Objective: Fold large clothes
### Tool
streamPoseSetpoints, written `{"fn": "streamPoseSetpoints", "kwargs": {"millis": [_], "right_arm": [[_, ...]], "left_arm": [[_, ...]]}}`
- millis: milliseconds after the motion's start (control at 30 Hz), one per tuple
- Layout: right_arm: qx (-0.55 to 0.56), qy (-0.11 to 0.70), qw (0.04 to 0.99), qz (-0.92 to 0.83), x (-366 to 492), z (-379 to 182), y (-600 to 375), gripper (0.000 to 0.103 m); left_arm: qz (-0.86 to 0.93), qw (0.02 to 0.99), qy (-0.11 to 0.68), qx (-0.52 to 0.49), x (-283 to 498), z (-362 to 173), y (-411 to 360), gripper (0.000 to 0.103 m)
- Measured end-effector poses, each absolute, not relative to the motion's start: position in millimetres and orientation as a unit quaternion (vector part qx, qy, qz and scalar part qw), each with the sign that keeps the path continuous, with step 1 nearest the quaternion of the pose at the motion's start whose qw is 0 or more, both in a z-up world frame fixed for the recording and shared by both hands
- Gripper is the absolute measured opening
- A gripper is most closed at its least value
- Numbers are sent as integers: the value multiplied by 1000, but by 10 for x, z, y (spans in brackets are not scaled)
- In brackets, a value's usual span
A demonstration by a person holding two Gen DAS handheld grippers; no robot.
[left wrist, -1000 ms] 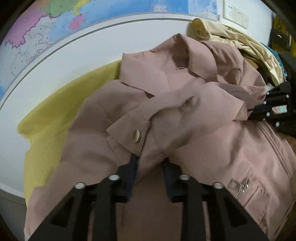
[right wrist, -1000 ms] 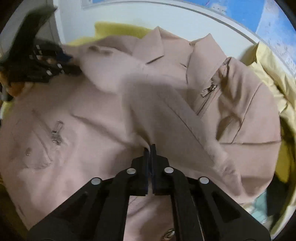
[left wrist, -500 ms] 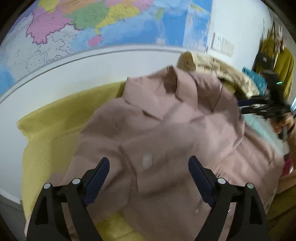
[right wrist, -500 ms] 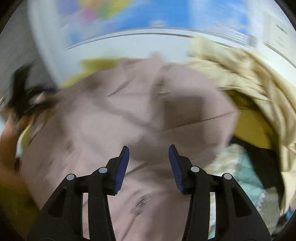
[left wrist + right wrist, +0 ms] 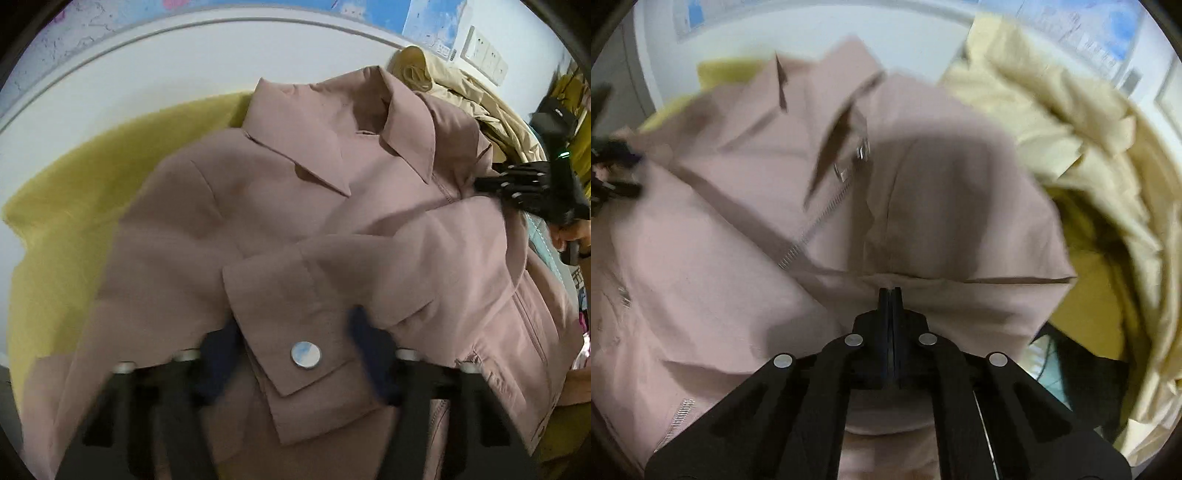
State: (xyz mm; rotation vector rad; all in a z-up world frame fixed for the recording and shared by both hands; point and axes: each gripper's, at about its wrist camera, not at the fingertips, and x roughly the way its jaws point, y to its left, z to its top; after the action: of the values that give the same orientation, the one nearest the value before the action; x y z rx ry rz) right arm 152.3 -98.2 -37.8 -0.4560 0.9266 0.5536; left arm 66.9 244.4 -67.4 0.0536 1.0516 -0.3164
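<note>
Left of the left gripper's point(image 5: 295, 354) fingers, a yellow cloth point(image 5: 74, 206) covers the white table point(image 5: 110, 85), and the dusty-pink jacket point(image 5: 295, 206) lies on it, collar point(image 5: 332, 140) away from the fingers. Between the blurred blue pads point(image 5: 218, 350) sits the buttoned sleeve cuff point(image 5: 295, 332), its round snap button point(image 5: 306, 354) near the middle. The jaws have just been closing and stand at a middling gap with the cuff between them; the blur hides whether the pads press on the cloth. Right of these fingers, past the folded sleeve, the right gripper point(image 5: 517, 184) shows at the jacket's far shoulder.

In the right wrist view, the left gripper point(image 5: 613, 166) appears at the far left edge. The right gripper's point(image 5: 891, 295) jaws have just closed tight together, their tips at a fold edge of the jacket point(image 5: 738, 258); whether any cloth is pinched cannot be told. The zipper point(image 5: 820, 221) runs diagonally ahead and to the left of the tips. To the right lies a heap of cream fabric point(image 5: 1052, 110).
</note>
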Motion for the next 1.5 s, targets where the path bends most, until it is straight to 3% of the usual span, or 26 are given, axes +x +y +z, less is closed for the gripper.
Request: {"fn": "streamPoseSetpoints", "kwargs": {"millis": [100, 167, 233, 300, 333, 367, 400, 467, 533, 600, 667, 767, 900, 1033, 1233, 1267, 1300, 1333, 1367, 1400, 1500], "right_arm": [[-130, 379, 874, 275, 1437, 137, -1304, 2], [-50, 326, 901, 282, 1422, 479, -1569, 1], [-25, 313, 910, 271, 1506, 541, -1656, 2], [-17, 350, 894, 279, 1564, 420, -1630, 2], [-32, 370, 887, 276, 1601, 281, -1551, 2], [-47, 383, 880, 276, 1657, 178, -1431, 3], [-73, 393, 877, 266, 1675, 53, -1299, 4], [-101, 399, 876, 251, 1668, -83, -1160, 7], [-94, 402, 880, 234, 1654, -95, -1192, 18], [-85, 392, 886, 232, 1551, 8, -1253, 20], [-91, 364, 900, 223, 1400, 126, -1248, 31], [-88, 334, 905, 249, 1129, 324, -1186, 45], [-98, 334, 888, 300, 881, 385, -939, 58], [-111, 354, 853, 366, 776, 209, -438, 66], [-124, 386, 815, 414, 616, -19, -64, 68], [-125, 391, 810, 419, 617, -64, 23, 68], [-127, 398, 802, 426, 599, -97, 87, 68], [-126, 405, 796, 432, 584, -121, 142, 68], [-123, 409, 790, 439, 557, -135, 162, 68], [-116, 414, 780, 456, 517, -139, 232, 68], [-111, 408, 757, 498, 373, -110, 478, 67]], "left_arm": [[-143, 868, 475, 15, 616, -566, 2495, 19], [-141, 881, 451, 8, 561, -462, 2579, 11], [-129, 886, 446, 10, 552, -416, 2610, 11], [-112, 884, 453, 27, 575, -456, 2591, 12], [-108, 882, 457, 31, 586, -478, 2579, 13], [-107, 879, 463, 30, 611, -511, 2568, 23], [-108, 876, 468, 26, 637, -534, 2562, 42], [-106, 875, 472, 22, 689, -557, 2543, 64], [-103, 877, 468, 33, 688, -554, 2558, 63], [-91, 882, 462, 38, 669, -523, 2574, 63], [-81, 891, 446, 38, 604, -437, 2623, 64], [-58, 910, 410, 29, 375, -184, 2837, 76], [26, 922, 386, 27, -71, 78, 3338, 81], [96, 910, 403, 22, -446, 35, 3763, 84], [103, 876, 471, -16, -738, -475, 4078, 84], [109, 871, 479, -14, -720, -550, 4098, 81], [115, 865, 488, -6, -676, -628, 4113, 61], [114, 864, 490, -3, -649, -658, 4125, 54], [117, 868, 483, -3, -627, -630, 4142, 38], [119, 867, 484, -2, -604, -582, 4157, 7], [100, 878, 468, -25, -633, -379, 4193, 4]]}}
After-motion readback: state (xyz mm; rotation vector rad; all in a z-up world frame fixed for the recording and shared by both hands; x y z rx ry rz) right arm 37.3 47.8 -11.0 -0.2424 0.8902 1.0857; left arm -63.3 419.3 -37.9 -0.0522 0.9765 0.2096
